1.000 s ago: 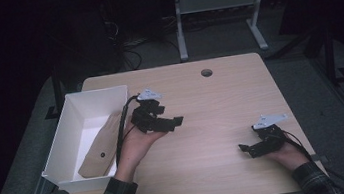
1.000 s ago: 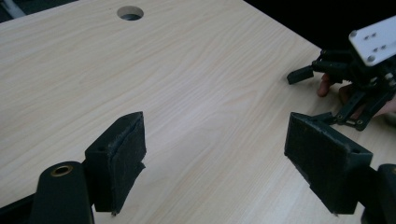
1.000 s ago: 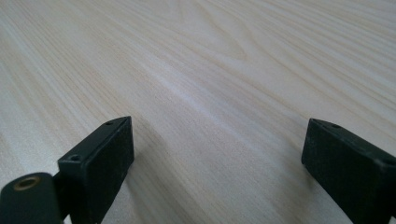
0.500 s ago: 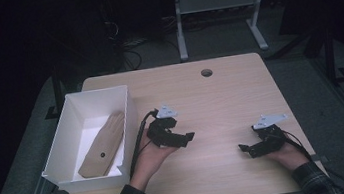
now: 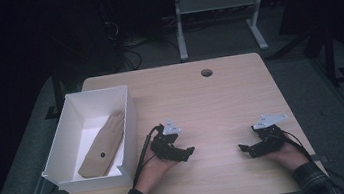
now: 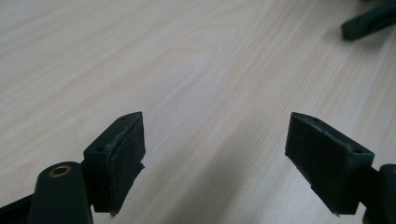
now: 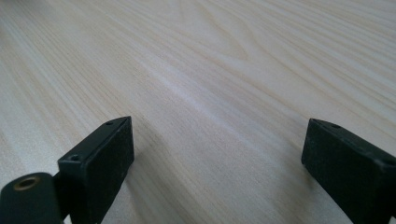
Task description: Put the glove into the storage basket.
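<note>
- My left claw [image 5: 185,152] rests low on the worktop [image 5: 211,102], palm up, jaws spread wide and empty.
- My right claw [image 5: 245,149] lies near the right edge, jaws likewise spread, pointing left.
- The glove [image 5: 103,145] lies inside the box [image 5: 127,133].

Both hands rest low near the worktop's front edge, the left gripper [image 5: 183,152] and right gripper [image 5: 248,149] each with jaws spread wide, empty.
</note>
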